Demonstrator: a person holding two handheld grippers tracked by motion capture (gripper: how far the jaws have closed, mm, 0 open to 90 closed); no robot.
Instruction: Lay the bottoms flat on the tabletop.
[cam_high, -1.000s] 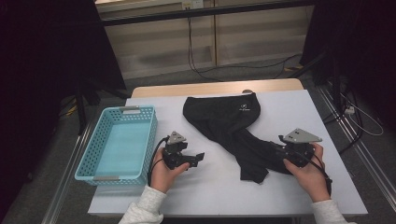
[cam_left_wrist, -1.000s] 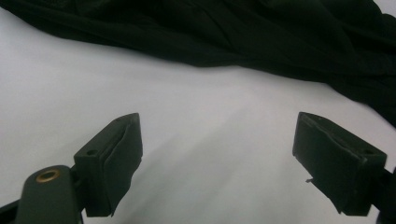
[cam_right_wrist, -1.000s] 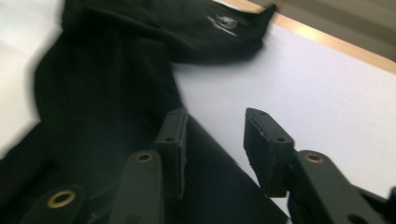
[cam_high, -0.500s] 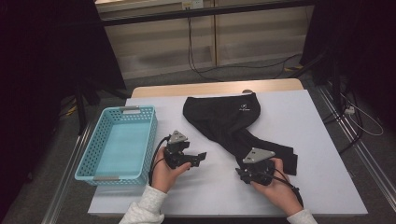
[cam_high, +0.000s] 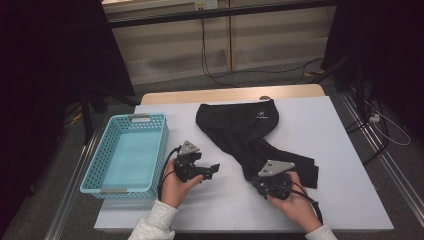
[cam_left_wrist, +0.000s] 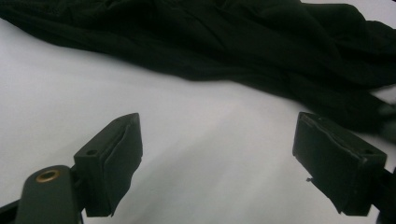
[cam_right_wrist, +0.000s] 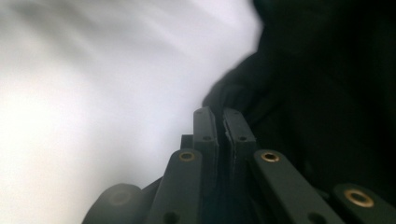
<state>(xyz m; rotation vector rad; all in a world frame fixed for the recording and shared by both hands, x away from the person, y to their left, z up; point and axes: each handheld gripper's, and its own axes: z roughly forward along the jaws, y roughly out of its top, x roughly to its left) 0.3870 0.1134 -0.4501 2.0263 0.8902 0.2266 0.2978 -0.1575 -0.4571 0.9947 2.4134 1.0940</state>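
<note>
White table (cam_high: 345, 150), black garment (cam_high: 245, 135) lengthwise waistband-far; left gripper (cam_high: 212, 170) fingers spread, right gripper (cam_high: 254, 183) fingers just pressed together at its edge.

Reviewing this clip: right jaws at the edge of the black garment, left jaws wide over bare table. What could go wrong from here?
1. The right gripper has just closed at the black garment's edge; cloth between the jaws isn't clearly visible, so a lift may slip.
2. The left gripper is open and apart from the fabric, so a one-sided pull could bunch it.

No readable text

A small white mark sits near the upper edge of the black garment (cam_high: 250, 135), too small and blurred to make out as letters.
</note>
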